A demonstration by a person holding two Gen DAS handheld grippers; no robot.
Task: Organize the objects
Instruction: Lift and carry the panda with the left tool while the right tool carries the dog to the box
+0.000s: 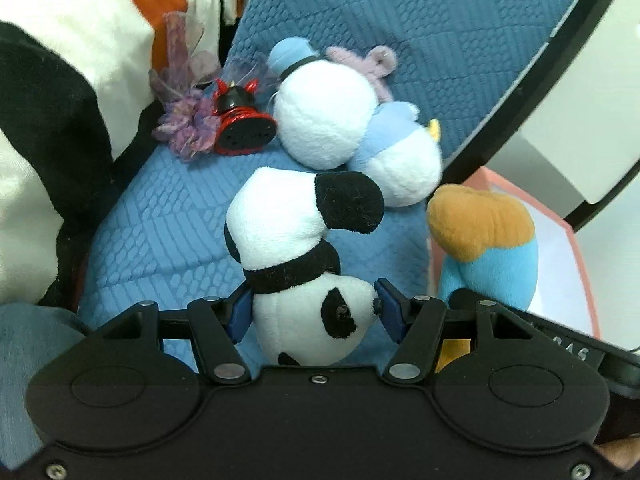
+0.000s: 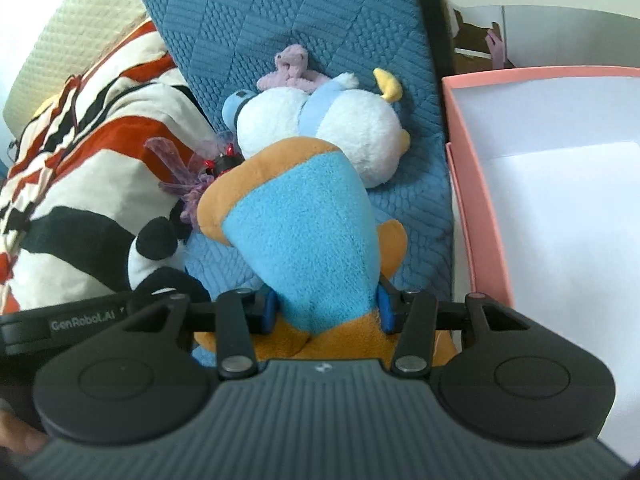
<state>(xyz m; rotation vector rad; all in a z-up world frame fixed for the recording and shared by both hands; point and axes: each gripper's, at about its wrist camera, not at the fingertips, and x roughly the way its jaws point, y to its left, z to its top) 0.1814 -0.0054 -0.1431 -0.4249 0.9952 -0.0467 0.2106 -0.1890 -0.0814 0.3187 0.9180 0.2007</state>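
A black and white panda plush (image 1: 288,220) hangs upside down above the blue quilted cushion (image 1: 168,232). My left gripper (image 1: 316,310) is shut on its head, a blue pad against each side. A blue and orange plush (image 2: 304,232) is pinched at its lower body by my right gripper (image 2: 326,310), which is shut on it. The two held toys are side by side: the blue and orange plush (image 1: 484,232) shows at the right of the left wrist view, and the panda (image 2: 156,248) at the lower left of the right wrist view.
A white and light-blue duck plush (image 1: 328,120) (image 2: 320,132) lies on the cushion, with a small purple plush (image 2: 290,66) behind it. To its left are a red and black toy (image 1: 242,120) and a purple ribbon flower (image 1: 186,120). A striped blanket (image 2: 80,140) is on the left. An open pink box (image 2: 476,200) stands at the right.
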